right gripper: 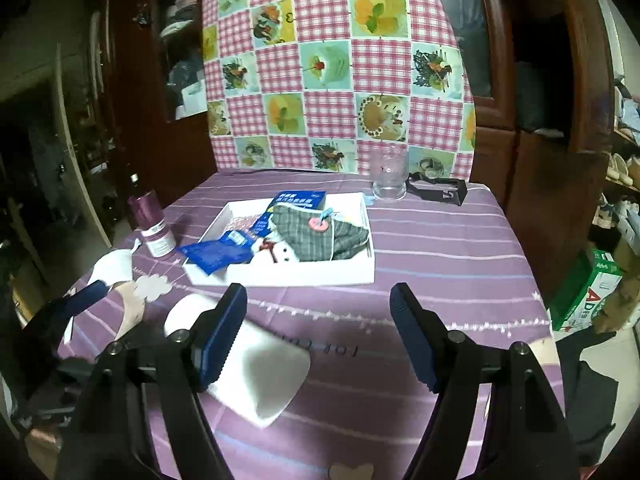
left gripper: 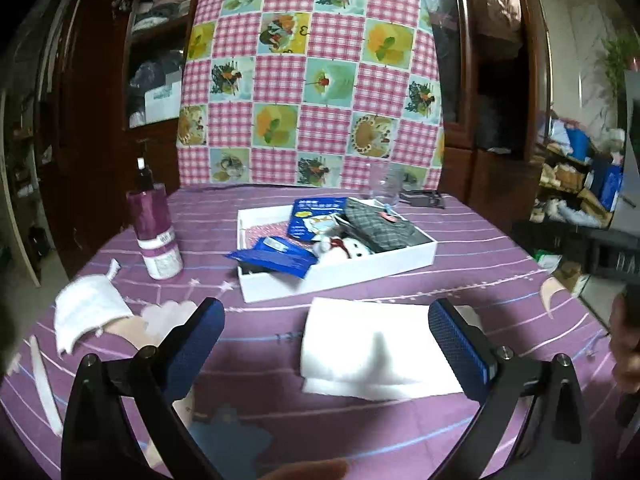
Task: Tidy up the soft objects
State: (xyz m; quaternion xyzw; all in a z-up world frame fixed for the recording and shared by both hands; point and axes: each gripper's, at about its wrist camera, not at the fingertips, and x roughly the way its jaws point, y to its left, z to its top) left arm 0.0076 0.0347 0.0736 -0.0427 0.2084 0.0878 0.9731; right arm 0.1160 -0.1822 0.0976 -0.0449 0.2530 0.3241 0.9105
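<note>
A folded white cloth lies on the purple tablecloth in front of a white tray. My left gripper hangs open over it, a finger on each side, pads not pressing. In the right wrist view the same white cloth sits low and left, partly behind the left finger of my right gripper, which is open and holds nothing. The tray contains a snowman plush, a grey plaid cloth and blue packets. A crumpled white cloth lies at the table's left.
A purple bottle stands left of the tray. A clear glass and a black object sit at the back by the checked cloth. A green box is on the floor beyond the right table edge.
</note>
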